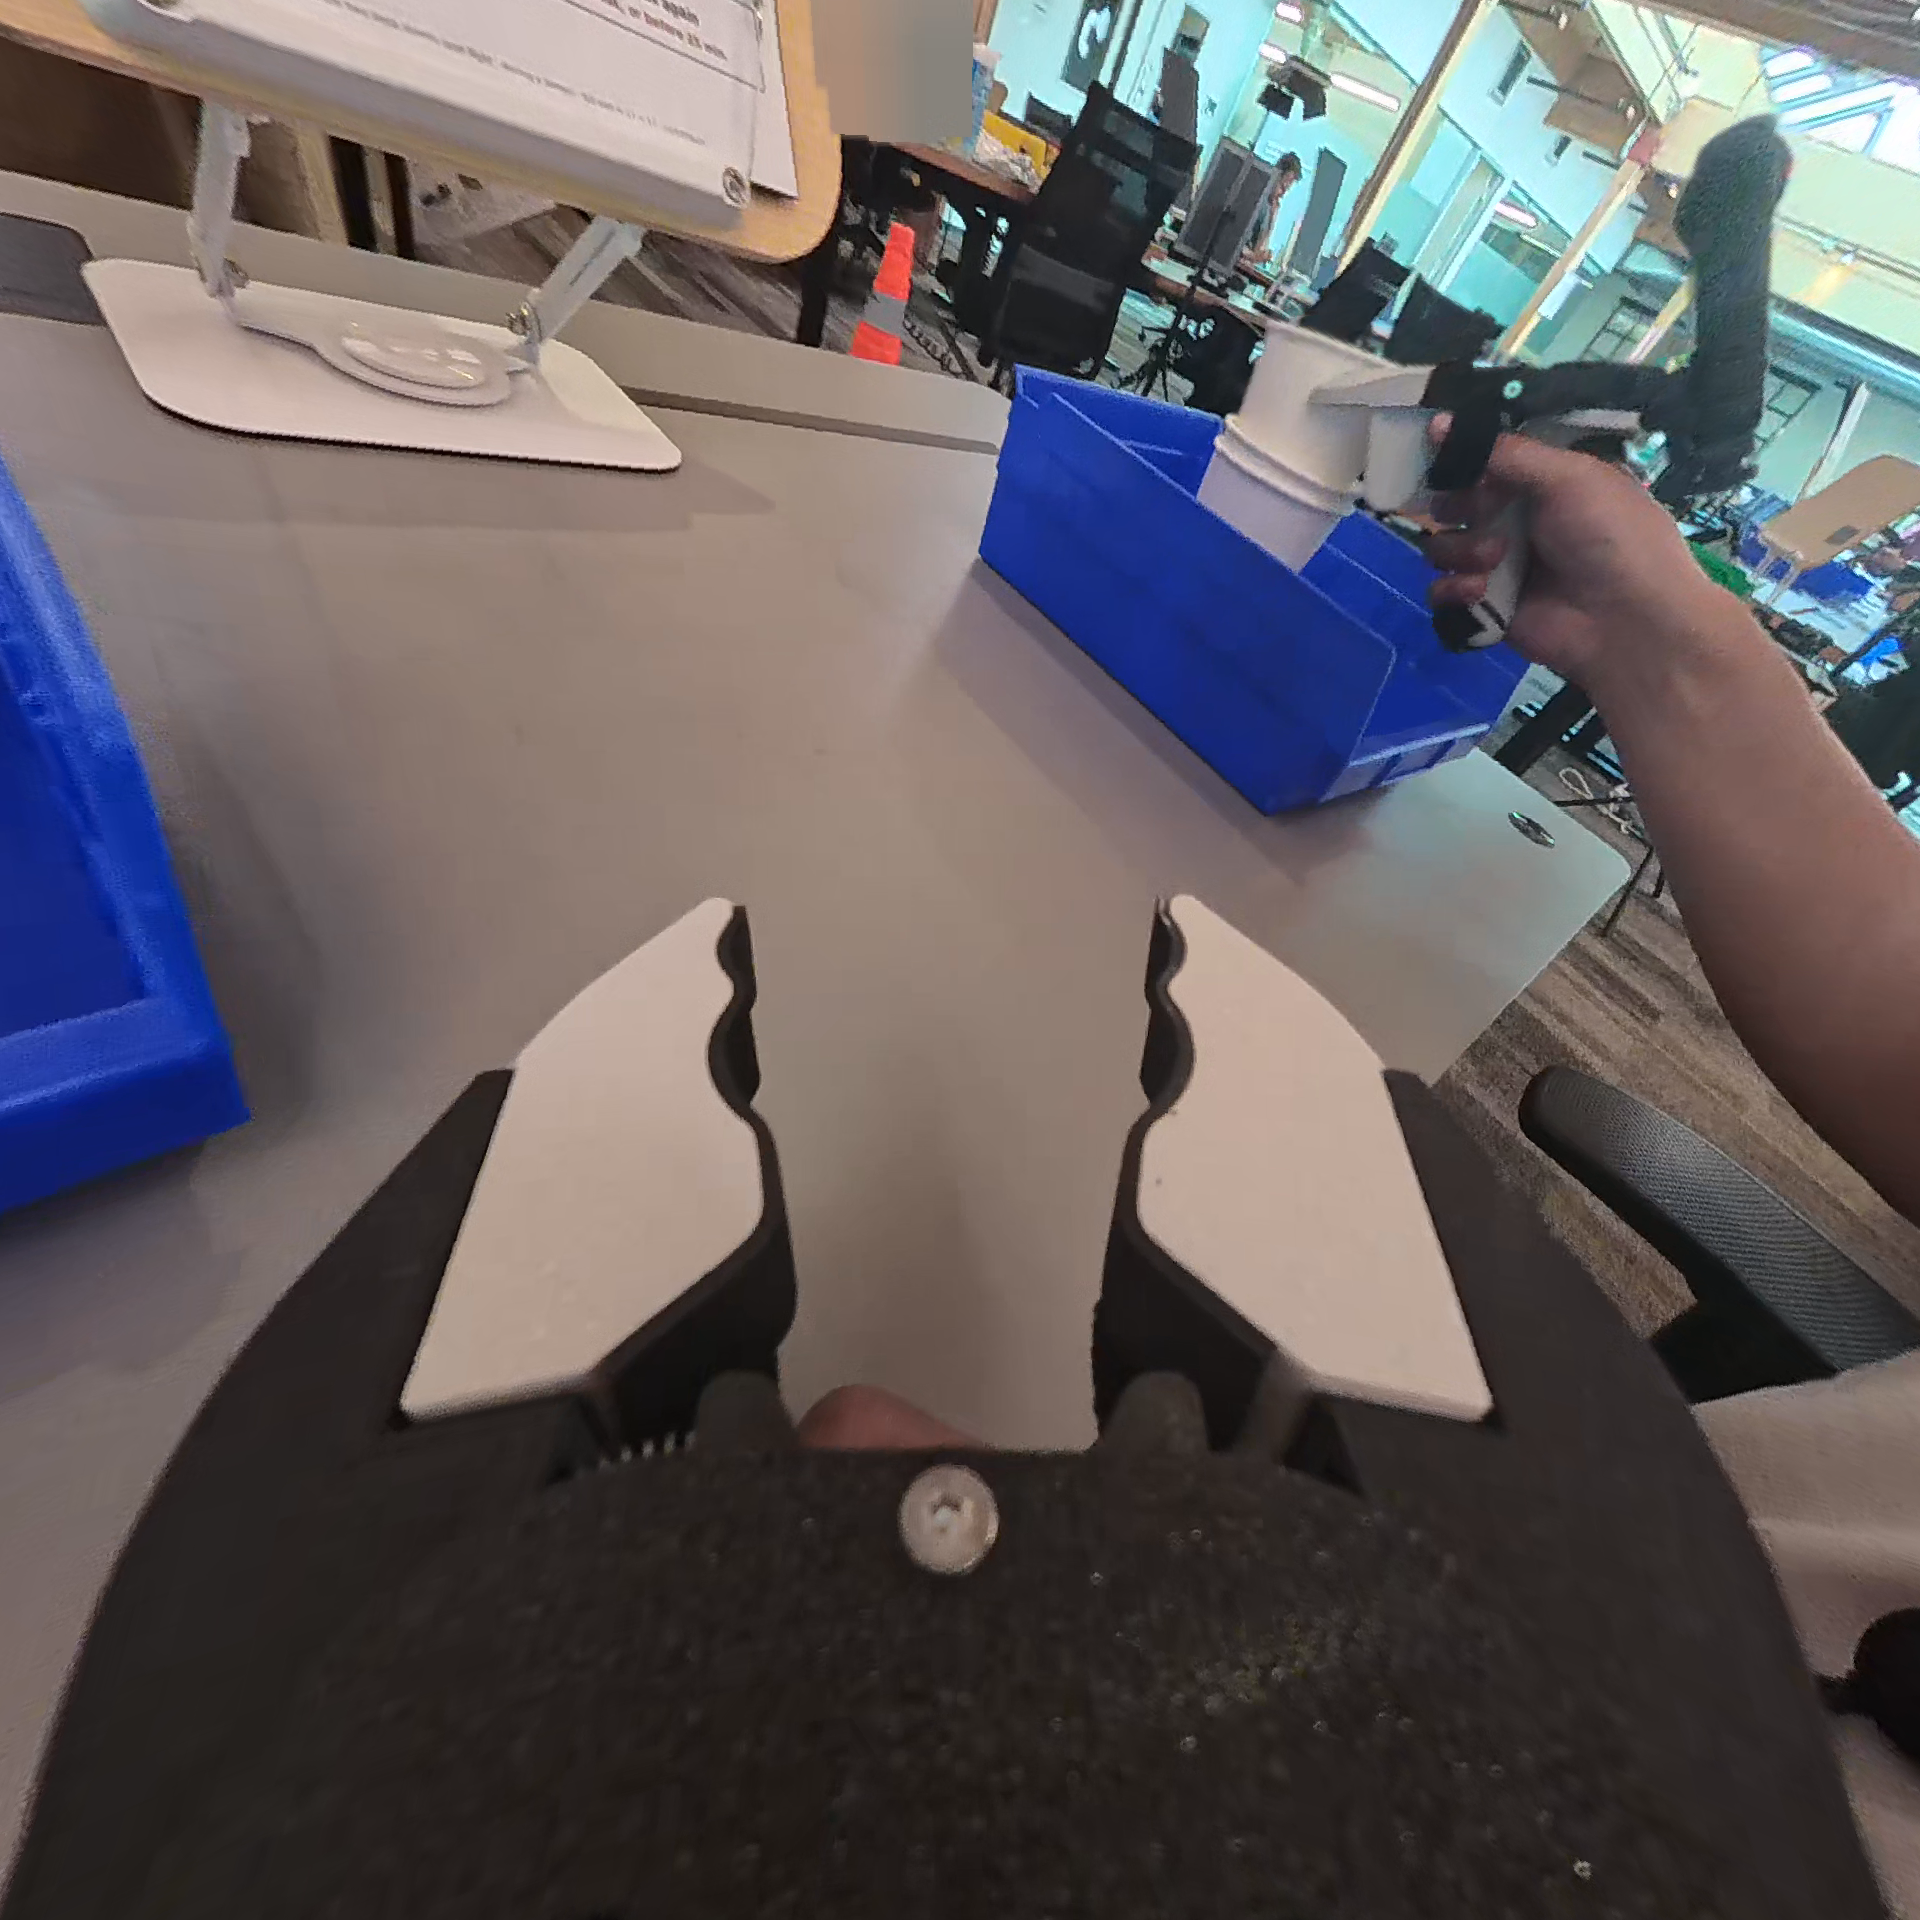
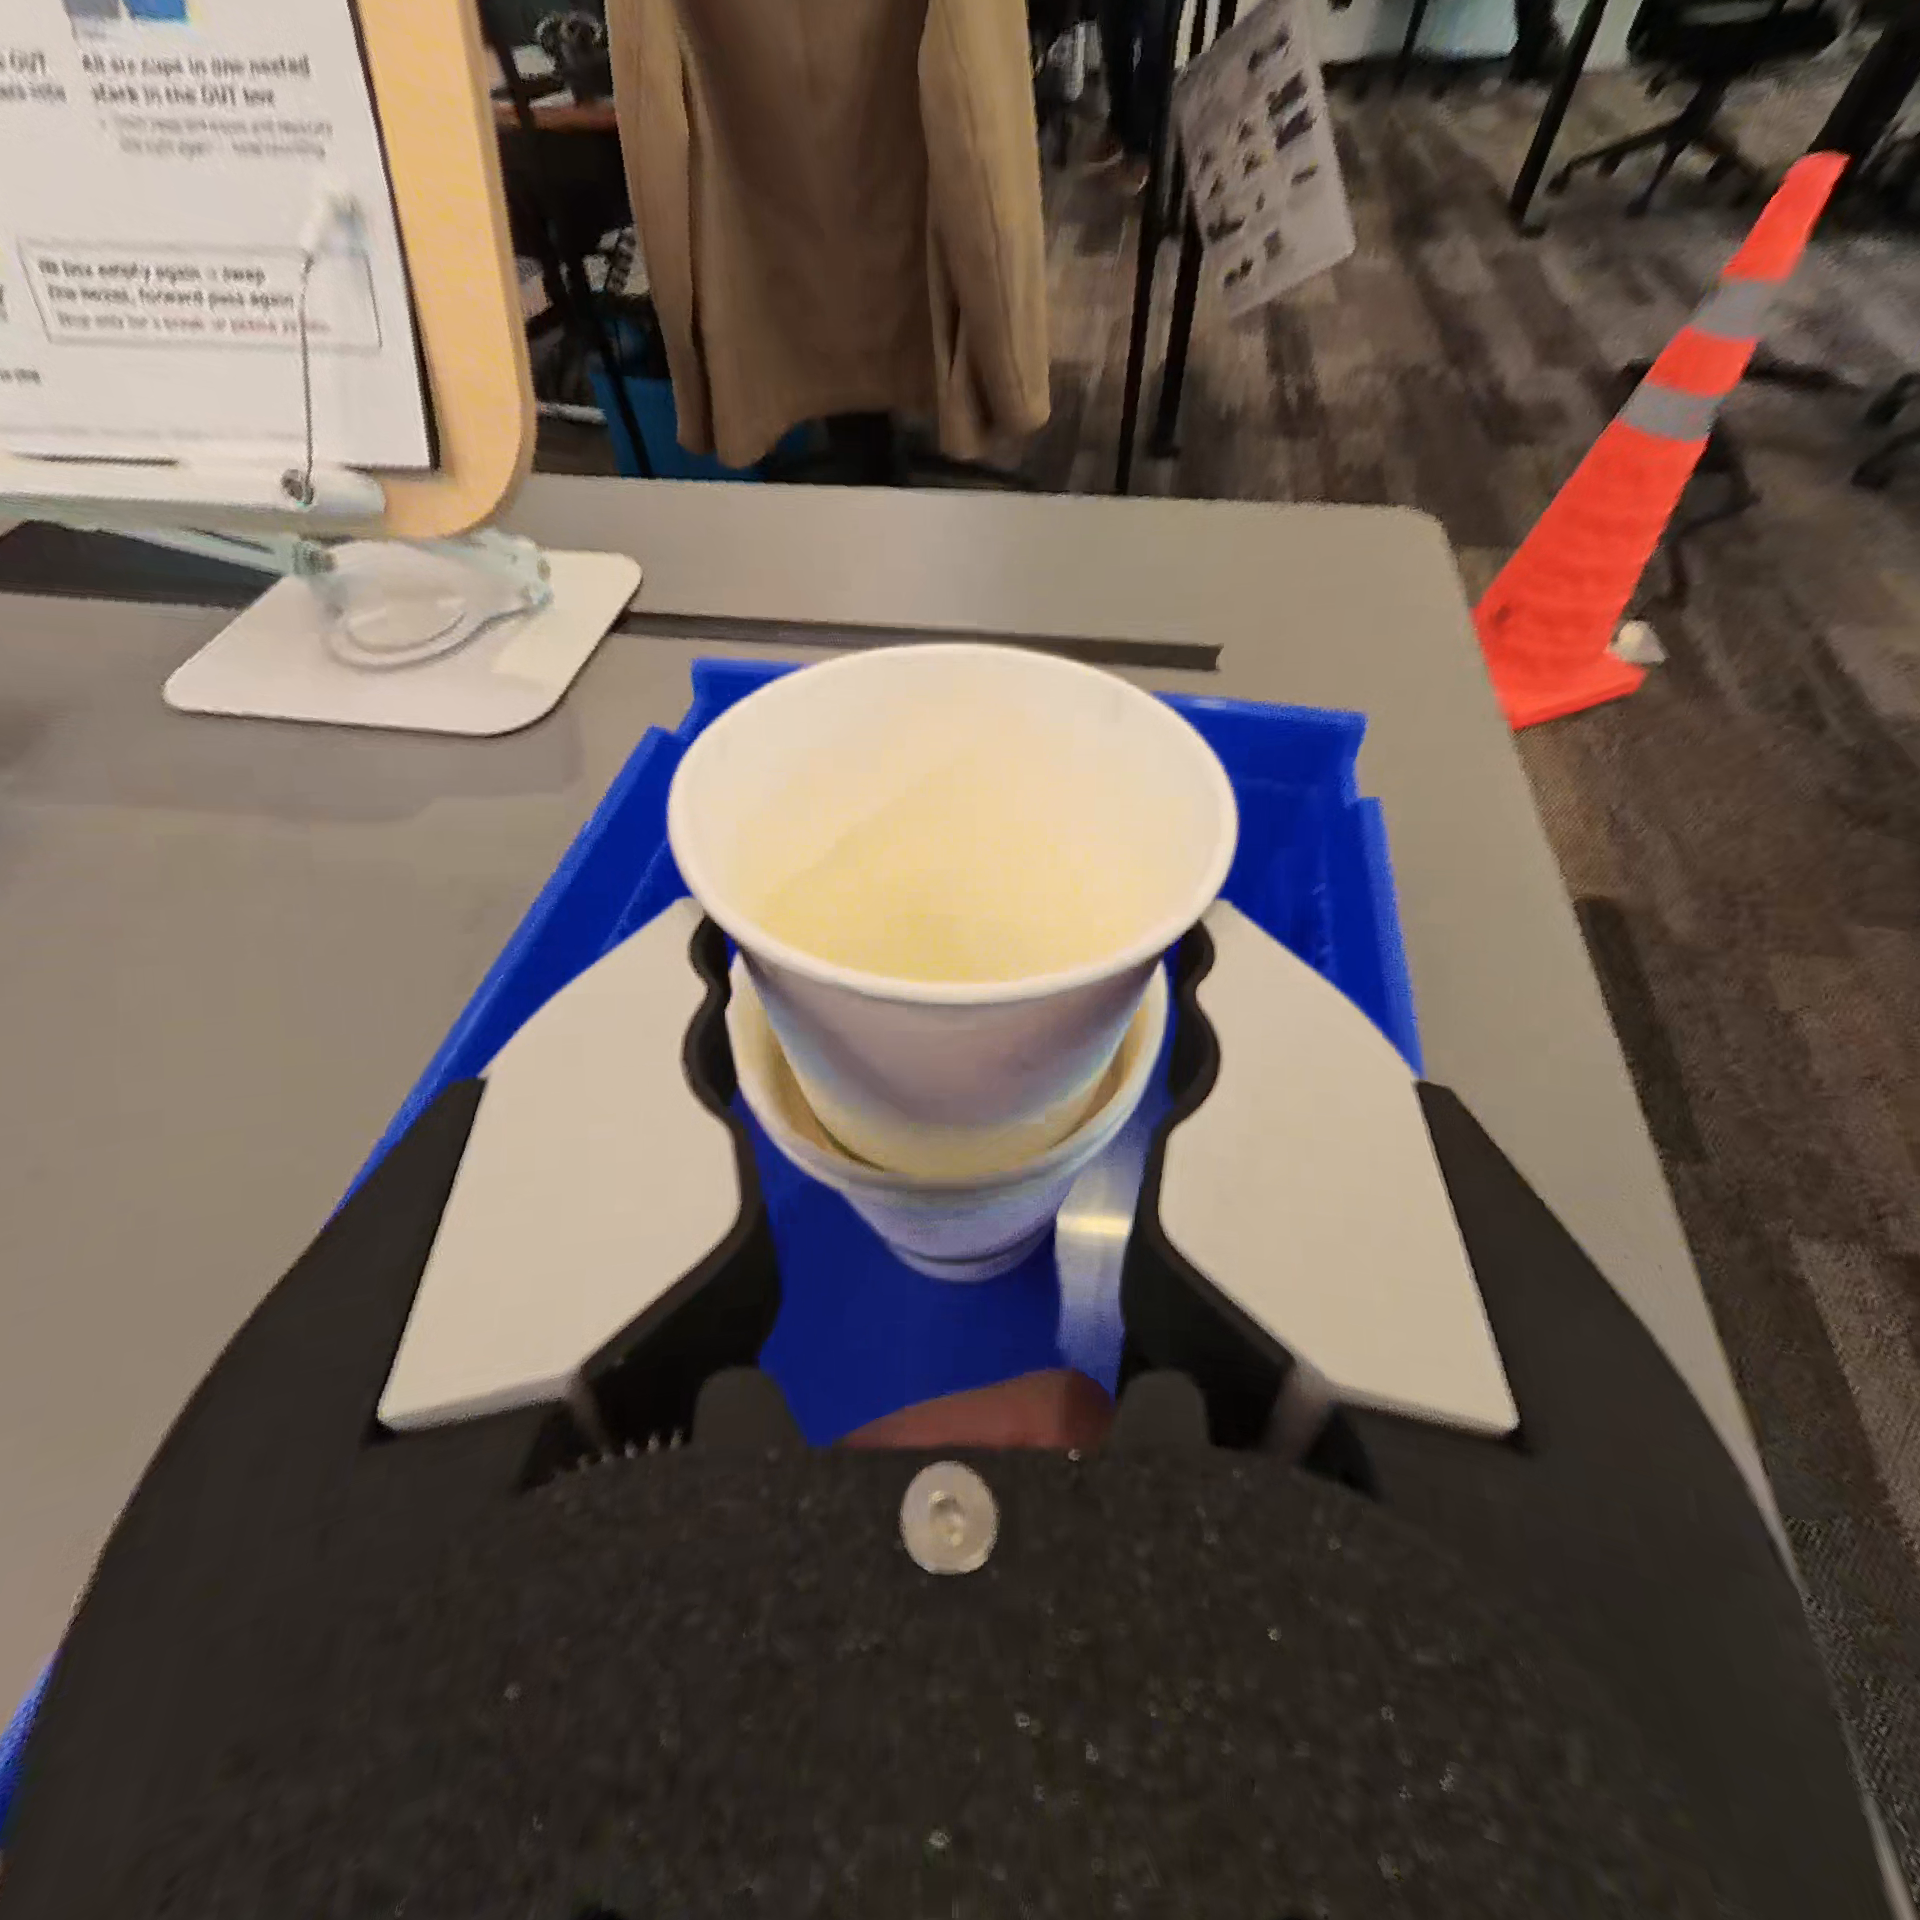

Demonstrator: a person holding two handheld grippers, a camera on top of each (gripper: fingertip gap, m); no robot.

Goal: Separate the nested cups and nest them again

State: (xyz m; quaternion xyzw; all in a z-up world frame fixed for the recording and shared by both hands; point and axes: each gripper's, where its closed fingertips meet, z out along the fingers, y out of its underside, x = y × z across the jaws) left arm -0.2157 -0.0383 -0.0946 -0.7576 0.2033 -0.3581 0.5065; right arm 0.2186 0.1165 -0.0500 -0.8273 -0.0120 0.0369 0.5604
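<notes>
The right gripper (image 2: 951,935) is seen closed against the upper white paper cup (image 2: 951,862), its two fingers pressed to either side of the cup wall just below the rim; that cup is held upright and partly seated in a lower stack of white cups (image 2: 940,1195), whose rims are shown just beneath it; the stack is held above the open blue bin (image 2: 1340,831), which rests on the grey table (image 2: 260,935). In the left wrist view the same cups (image 1: 1288,447) are seen over the far blue bin (image 1: 1195,623), with the right gripper (image 1: 1371,416) gripped in a person's hand (image 1: 1558,561); whether the bottom of the stack touches the bin floor cannot be told.

The left gripper (image 1: 951,935) is held wide open and nothing is grasped by it; only bare table (image 1: 623,727) is shown between its fingers, and it is kept well apart from the cups. A second blue bin (image 1: 94,935) is seen at the left edge of the table; a white stand (image 1: 395,374) carrying a printed sheet is placed at the far side; an orange traffic cone (image 2: 1652,447) is stood on the floor beyond the table.
</notes>
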